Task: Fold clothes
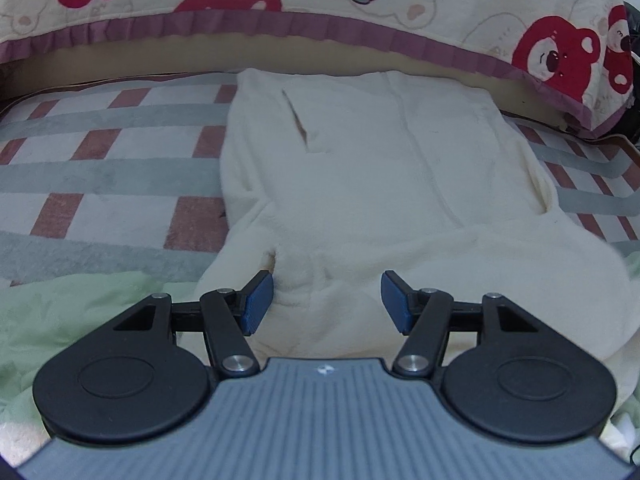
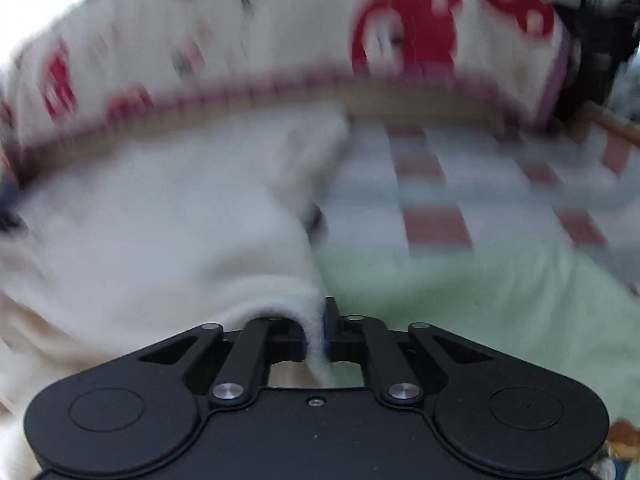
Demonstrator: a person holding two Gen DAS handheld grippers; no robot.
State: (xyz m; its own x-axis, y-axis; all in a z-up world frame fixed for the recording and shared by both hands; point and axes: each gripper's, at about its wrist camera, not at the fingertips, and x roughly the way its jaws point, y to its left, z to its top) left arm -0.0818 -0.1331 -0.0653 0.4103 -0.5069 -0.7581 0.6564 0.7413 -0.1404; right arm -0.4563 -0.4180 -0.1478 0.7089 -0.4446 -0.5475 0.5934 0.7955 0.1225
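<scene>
The cream-white fleece garment (image 1: 360, 168) lies spread on the bed, its long body running away from both grippers toward the far edge, with a slit pocket showing ahead and left of the left gripper's (image 1: 327, 300) jaws. Those jaws stand apart, blue pads on either side of a bunched fold at the garment's near end; the pads do not press on it, so this reads as a grip being lined up, not made. The right gripper (image 2: 325, 328) is closed on the garment's thick near edge, a loop of fleece arching to the left of its jaws and a strip pinched between them. That view is smeared with motion, so how deep the bite goes is hard to tell. Holding one near corner while the other hand seeks the second suits a lengthwise fold away from the person.

Under the garment is a checked bedsheet of white, grey-green and brick red (image 1: 120, 168); a pale green blanket (image 2: 460, 300) lies nearest the jaws. Beyond, a cream quilt with red bears and a purple ruffle (image 1: 440, 12) hangs over a tan board.
</scene>
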